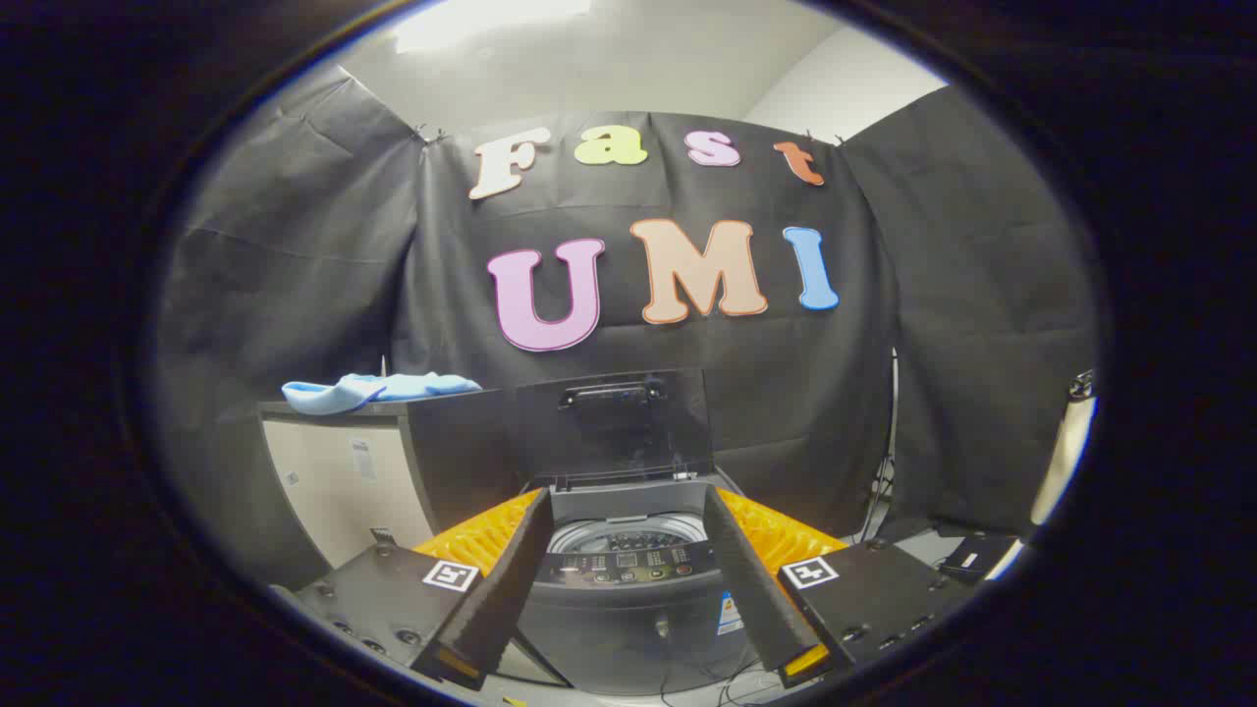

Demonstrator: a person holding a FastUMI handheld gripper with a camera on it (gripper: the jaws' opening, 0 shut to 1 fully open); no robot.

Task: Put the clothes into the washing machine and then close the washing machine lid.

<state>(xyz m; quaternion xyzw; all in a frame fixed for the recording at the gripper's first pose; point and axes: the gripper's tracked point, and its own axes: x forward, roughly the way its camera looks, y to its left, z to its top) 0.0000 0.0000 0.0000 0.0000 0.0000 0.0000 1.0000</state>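
Booth wall [295, 255] is black cloth, wraps around the back and both sides of the scene; pale ceiling above it with a bright light patch. Washing machine [628, 609] sits centre, just ahead of the gripper, top-loader, grey body. Its lid [611, 424] is up, standing roughly upright at the far edge of the opening, dark translucent panel with a handle bar near its top. Drum [628, 535] is exposed, metal rim visible; cannot tell if anything is inside. Control panel [628, 568] runs along the near edge of the opening, row of buttons on it. Left of the machine, a pale cabinet [334, 481] with a dark top, taller than the machine body. Clothes [378, 389]: light blue bundle lying on that cabinet top, far-left of the fingers, well apart from them and from the drum. Gripper [628, 589] is spread wide, holding nothing; fingers [501, 589] splay out to either side of the drum opening with the control panel between them. Square marker tags [451, 575] on the gripper body, one per side. Small dark box [972, 558] on the floor far right, cables trailing near it and under the machine.
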